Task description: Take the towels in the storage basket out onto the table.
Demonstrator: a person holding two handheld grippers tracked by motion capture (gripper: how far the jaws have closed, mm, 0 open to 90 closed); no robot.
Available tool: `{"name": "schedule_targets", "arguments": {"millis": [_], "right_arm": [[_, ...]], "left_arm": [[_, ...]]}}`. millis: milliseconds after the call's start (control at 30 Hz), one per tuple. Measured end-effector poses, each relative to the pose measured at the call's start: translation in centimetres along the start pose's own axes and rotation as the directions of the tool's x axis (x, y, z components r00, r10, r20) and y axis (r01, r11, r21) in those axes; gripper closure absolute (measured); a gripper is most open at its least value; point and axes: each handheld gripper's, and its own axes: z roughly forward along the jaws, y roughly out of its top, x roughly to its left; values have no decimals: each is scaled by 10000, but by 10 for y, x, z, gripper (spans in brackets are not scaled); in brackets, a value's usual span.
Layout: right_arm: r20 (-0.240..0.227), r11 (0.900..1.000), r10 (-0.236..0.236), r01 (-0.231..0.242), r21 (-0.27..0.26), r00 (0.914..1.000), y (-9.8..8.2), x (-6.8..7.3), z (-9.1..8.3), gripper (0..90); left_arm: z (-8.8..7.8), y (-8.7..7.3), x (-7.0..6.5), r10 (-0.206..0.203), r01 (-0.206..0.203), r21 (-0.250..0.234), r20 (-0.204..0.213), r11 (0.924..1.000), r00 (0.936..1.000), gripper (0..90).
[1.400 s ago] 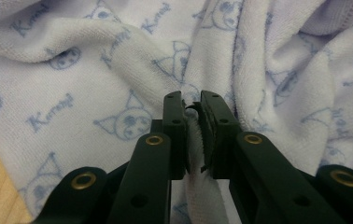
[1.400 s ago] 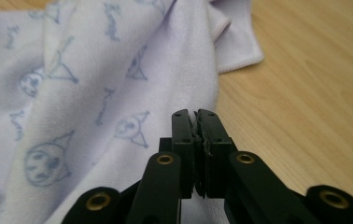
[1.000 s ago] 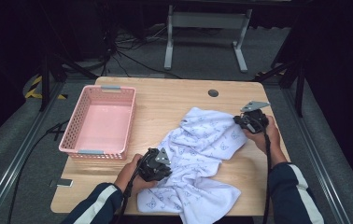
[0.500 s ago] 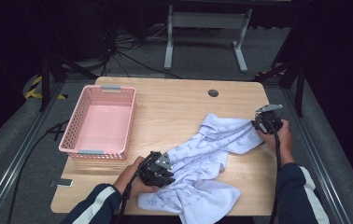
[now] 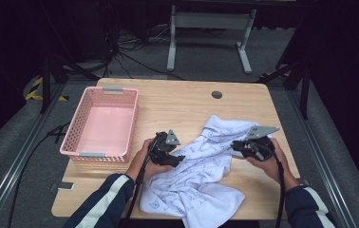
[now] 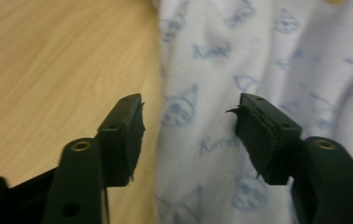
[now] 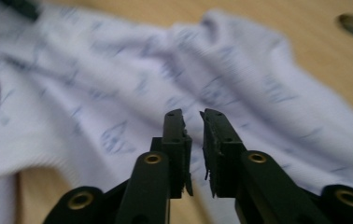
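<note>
White cloth (image 5: 201,175) (crumpled) between both tongs

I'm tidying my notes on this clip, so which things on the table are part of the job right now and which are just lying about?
In the job:
white printed cloth
left gripper, jaws open over the cloth
right gripper, jaws nearly shut, nothing between them

Lying about:
pink basket, empty, left of the cloth
table

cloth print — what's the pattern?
White cloth with pale blue cat faces and script lettering; clearest in the left gripper view.
</note>
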Motion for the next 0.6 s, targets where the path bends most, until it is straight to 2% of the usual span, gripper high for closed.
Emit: {"name": "schedule_targets", "arguments": {"millis": [33,67,133,167,200,233,267,300,367,400,467,533,567,600], "right_arm": [[-420,9983,-341,360,450,9985,-8,18,10,801],[-420,9983,-341,360,450,9985,-8,18,10,801],[-487,9967,-475,505,636,9977,-13,26,20,790],[-545,9960,-478,517,733,9974,-14,28,25,777],[-494,9945,-510,552,889,9975,-16,30,31,758],[-454,9926,-521,567,1073,9976,-17,31,35,758],[-430,9910,-589,636,1176,9973,-20,31,41,755],[-442,9915,-416,467,1216,9982,-20,29,41,753],[-438,9866,-610,669,1485,9972,-19,29,38,755],[-429,9848,-643,703,1588,9970,-20,30,36,755],[-442,9839,-521,588,1687,9977,-21,28,34,745],[-409,9837,-447,511,1722,9982,-22,27,33,733],[-395,9833,-424,487,1756,9983,-22,27,32,722],[-351,9830,-410,466,1775,9985,-22,26,32,696]], "left_arm": [[6,7,6,-124,127,122,-253,9998,9996,459],[6,7,6,-124,127,122,-253,9998,9996,442],[15,17,15,-408,412,66,-475,9991,9980,419],[21,24,20,-579,581,-1,-720,9983,9957,422],[24,27,23,-754,745,-142,-705,9971,9947,419],[30,32,31,-896,886,-302,-347,9956,9954,424],[35,35,34,-884,880,-146,-289,9960,9957,441],[42,37,34,-892,892,-19,-477,9960,9949,438],[54,38,35,-1046,1054,171,-413,9943,9937,455],[59,37,34,-1009,1012,255,-105,9945,9948,445],[65,38,33,-823,814,736,95,9940,9966,436],[68,38,29,-635,632,719,19,9954,9980,428],[68,38,28,-730,719,752,127,9946,9972,426],[68,39,27,-644,636,839,73,9944,9979,421]]}}
